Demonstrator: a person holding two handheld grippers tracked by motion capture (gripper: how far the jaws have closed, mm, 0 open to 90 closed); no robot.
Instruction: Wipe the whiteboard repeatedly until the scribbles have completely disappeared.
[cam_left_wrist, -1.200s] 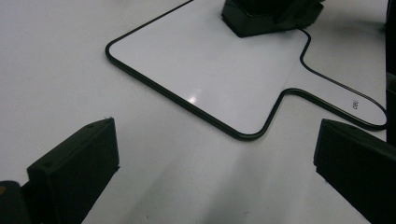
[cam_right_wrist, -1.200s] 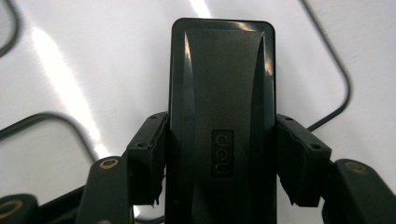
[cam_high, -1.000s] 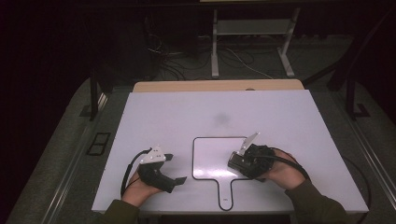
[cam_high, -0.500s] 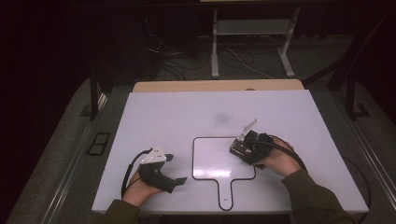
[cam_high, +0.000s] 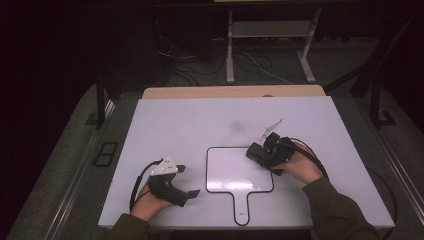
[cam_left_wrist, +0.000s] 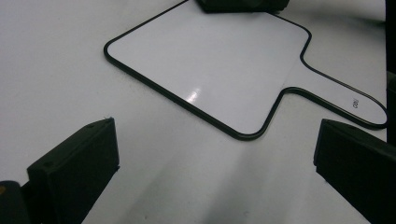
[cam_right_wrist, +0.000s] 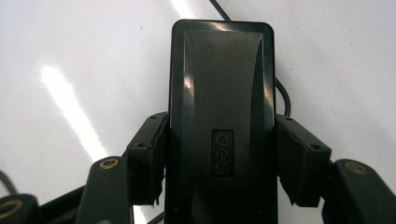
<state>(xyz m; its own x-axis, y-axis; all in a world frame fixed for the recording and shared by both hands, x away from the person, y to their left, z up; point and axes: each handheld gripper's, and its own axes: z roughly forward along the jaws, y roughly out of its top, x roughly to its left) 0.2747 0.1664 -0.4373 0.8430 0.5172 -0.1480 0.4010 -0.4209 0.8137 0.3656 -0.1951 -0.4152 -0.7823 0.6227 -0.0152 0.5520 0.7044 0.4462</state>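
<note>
Your right gripper (cam_high: 257, 154) sits at the upper right corner of the small whiteboard (cam_high: 235, 172), held in your right hand (cam_high: 300, 167). Its jaws are clenched on a black whiteboard eraser (cam_right_wrist: 222, 121), one jaw pressed to each long side; the "deli" mark reads along the eraser's back in the right gripper view. In the high view the eraser (cam_high: 259, 155) lies over the board's right edge, near the top corner.

The whiteboard is a paddle shape with a black rim, lying flat on the white bench (cam_high: 200, 120), its handle pointing toward you. Its writing face looks blank; small print sits near the end of the handle (cam_left_wrist: 355, 103).

Your left gripper (cam_high: 187, 180) rests on the bench just left of the board, apart from it, in your left hand (cam_high: 150, 200). Its jaws are released, standing wide apart with bare bench between them, nothing held. A grey three-cornered plate (cam_high: 165, 167) tops it, cable looping behind.
</note>
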